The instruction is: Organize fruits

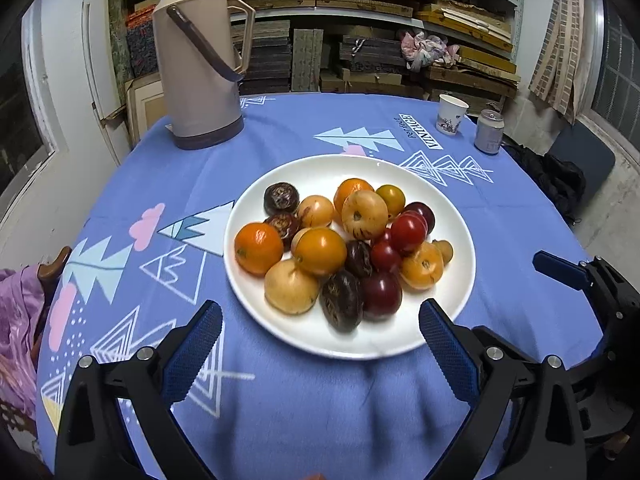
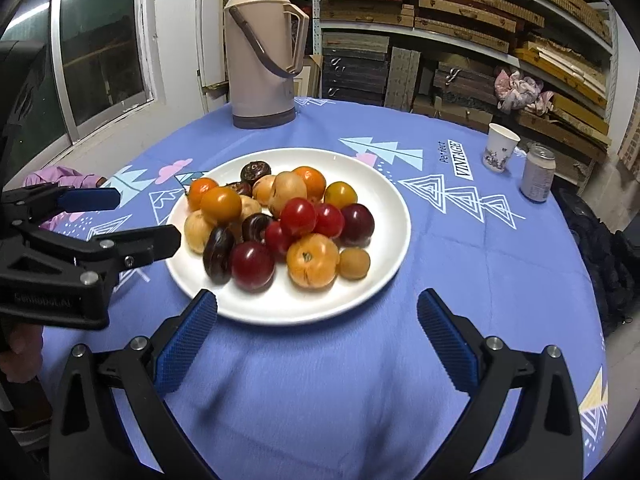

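A white plate (image 1: 360, 168) sits mid-table on the blue patterned cloth (image 1: 320, 408), heaped with mixed fruits: orange ones (image 1: 258, 248), pale yellow ones (image 1: 290, 287), red ones (image 1: 408, 232) and dark purple ones (image 1: 341, 300). My left gripper (image 1: 320, 312) stands open just short of the plate's near rim, nothing between its pads. In the right wrist view the same plate (image 2: 384, 208) and fruits (image 2: 312, 260) lie ahead; my right gripper (image 2: 317, 300) is open and holds nothing at the near rim. The left gripper (image 2: 136, 218) also shows there, open, beside the plate's left edge.
A tall beige thermos (image 1: 200, 60) stands at the back left of the table. A paper cup (image 1: 451, 114) and a drink can (image 1: 489, 132) are at the back right. Purple fabric (image 1: 16, 320) hangs off the left edge. Stacked shelves fill the wall behind.
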